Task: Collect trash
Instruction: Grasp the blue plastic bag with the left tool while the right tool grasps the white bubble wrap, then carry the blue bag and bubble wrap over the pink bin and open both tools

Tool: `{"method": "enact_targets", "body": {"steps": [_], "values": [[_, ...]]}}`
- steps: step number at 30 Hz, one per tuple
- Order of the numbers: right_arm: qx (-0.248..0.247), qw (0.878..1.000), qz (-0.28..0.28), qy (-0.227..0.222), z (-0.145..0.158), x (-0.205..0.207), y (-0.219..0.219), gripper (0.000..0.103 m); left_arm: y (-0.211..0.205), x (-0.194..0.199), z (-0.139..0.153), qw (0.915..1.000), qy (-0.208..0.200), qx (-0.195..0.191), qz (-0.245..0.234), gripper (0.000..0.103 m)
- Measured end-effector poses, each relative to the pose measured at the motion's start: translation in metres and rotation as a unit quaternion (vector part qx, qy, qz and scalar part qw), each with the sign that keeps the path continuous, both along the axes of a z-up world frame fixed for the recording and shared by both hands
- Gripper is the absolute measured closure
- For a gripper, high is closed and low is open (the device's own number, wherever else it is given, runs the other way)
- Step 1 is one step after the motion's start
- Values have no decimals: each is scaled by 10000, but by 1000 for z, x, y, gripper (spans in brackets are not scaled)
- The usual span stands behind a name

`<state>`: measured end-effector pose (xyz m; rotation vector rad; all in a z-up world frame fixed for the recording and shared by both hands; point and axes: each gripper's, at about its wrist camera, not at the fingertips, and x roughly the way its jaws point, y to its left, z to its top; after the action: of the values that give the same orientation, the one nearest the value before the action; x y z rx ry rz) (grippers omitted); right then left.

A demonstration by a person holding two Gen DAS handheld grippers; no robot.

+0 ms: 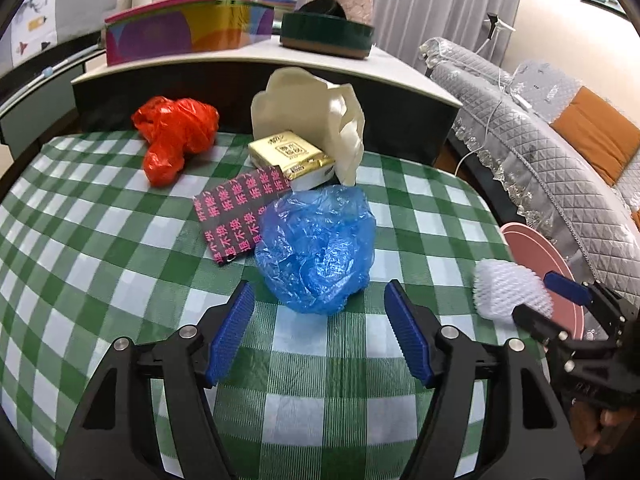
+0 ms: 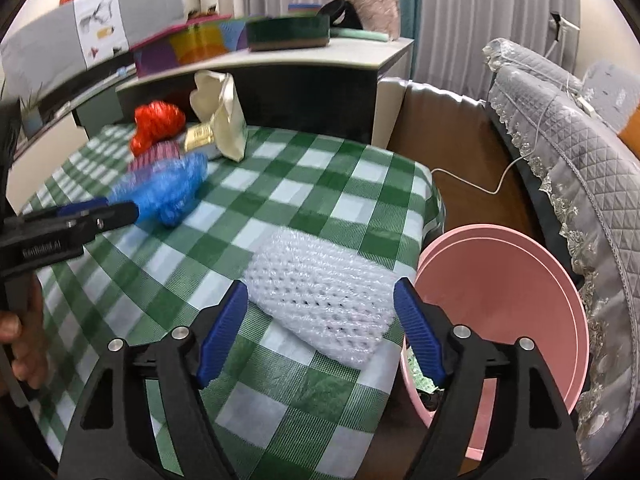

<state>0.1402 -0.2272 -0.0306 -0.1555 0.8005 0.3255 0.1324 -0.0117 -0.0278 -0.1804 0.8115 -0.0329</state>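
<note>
A crumpled blue plastic bag lies on the green checked tablecloth. My left gripper stands open just in front of it, with the bag's near edge between the fingertips and the pads clear of it. My right gripper is open around the near end of a white foam net by the table's right edge; its pads do not squeeze it. Further back lie a red plastic bag, a black-and-pink packet, a yellow tissue pack and a cream paper carton.
A pink bin stands on the floor against the table's right edge. Behind the table is a low cabinet with a colourful box and a green tin. A grey quilted sofa and a white cable are on the right.
</note>
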Motion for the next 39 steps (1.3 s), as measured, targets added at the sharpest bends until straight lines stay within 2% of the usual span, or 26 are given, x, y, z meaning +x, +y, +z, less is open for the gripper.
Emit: {"method": "enact_targets", "body": {"steps": [7, 10, 12, 15, 17, 18, 19, 20, 23, 28, 39], "values": [[-167, 9998, -29, 59, -11, 13, 2, 28, -4, 15, -9, 9999, 135, -19, 15, 37], [-135, 9999, -29, 81, -14, 17, 2, 32, -3, 19, -10, 9999, 145, -26, 44, 37], [-72, 9999, -8, 79, -13, 19, 3, 40, -1, 23, -11, 9998, 157, -43, 92, 37], [-17, 10000, 58, 49, -12, 20, 5, 58, 2, 25, -12, 9997, 184, -67, 124, 40], [-13, 9999, 104, 32, -11, 21, 7, 73, 2, 26, -12, 9997, 199, -88, 101, 53], [-13, 9999, 137, 18, -11, 20, 8, 76, 2, 26, -12, 9997, 200, -95, 84, 56], [-8, 9999, 158, 13, -11, 20, 8, 84, 2, 26, -12, 9997, 196, -101, 69, 65], [-7, 9998, 179, -5, -10, 19, 9, 87, 2, 26, -11, 9998, 189, -110, 41, 73], [29, 9998, 186, -91, -5, 16, 10, 90, 2, 24, -7, 9999, 127, -115, 14, 86], [283, 9994, 85, -195, 7, 11, 5, 90, 1, 18, 1, 9999, -1, -100, -49, 96], [524, 9973, -276, -444, 27, -7, -10, 90, -5, -1, 20, 9993, -304, -26, -222, 97]]}}
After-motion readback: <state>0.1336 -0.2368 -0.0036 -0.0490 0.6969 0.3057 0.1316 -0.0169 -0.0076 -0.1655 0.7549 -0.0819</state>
